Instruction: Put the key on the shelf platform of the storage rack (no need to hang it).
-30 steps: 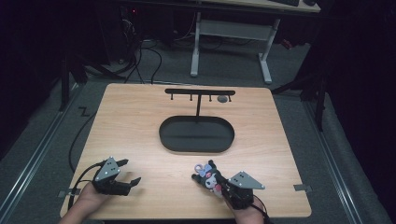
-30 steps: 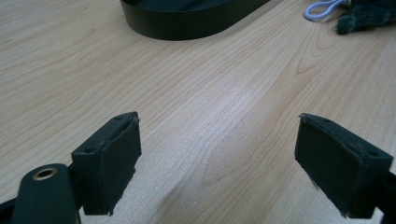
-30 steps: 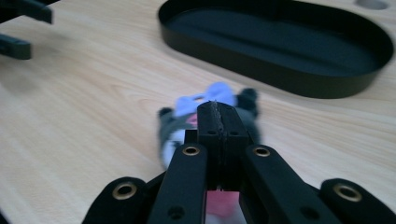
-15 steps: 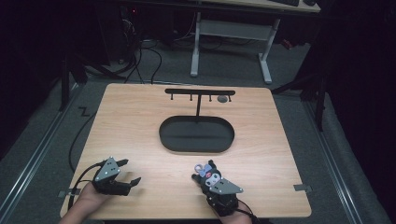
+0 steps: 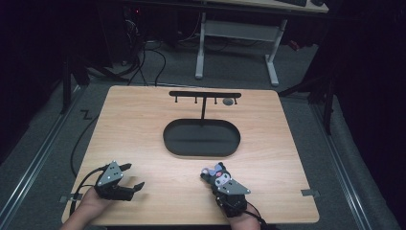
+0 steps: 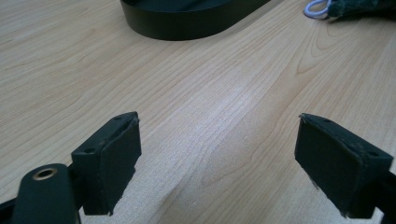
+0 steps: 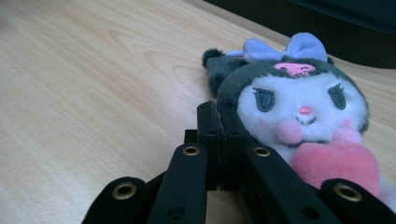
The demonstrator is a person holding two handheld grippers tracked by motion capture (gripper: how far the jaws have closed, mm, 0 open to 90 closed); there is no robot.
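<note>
We see the right hand-held gripper (image 7: pixel 219 126) clenched shut with nothing between its jaws, touching the plush toy (image 7: pixel 299 102) lying on the table (image 5: pixel 143 134) near the front edge, the left hand-held gripper (image 6: pixel 219 158) released, jaws wide over bare wood, the black tray (image 5: pixel 201 138) beyond.

The light wooden tabletop (image 5: pixel 143 129) carries a black oval tray (image 5: pixel 201 138) at its middle, with a black T-shaped rack (image 5: pixel 205 95) rising from it toward the far edge. A small plush toy (image 5: pixel 218 177) with a white face and pink heart lies near the near edge, right of centre.
</note>
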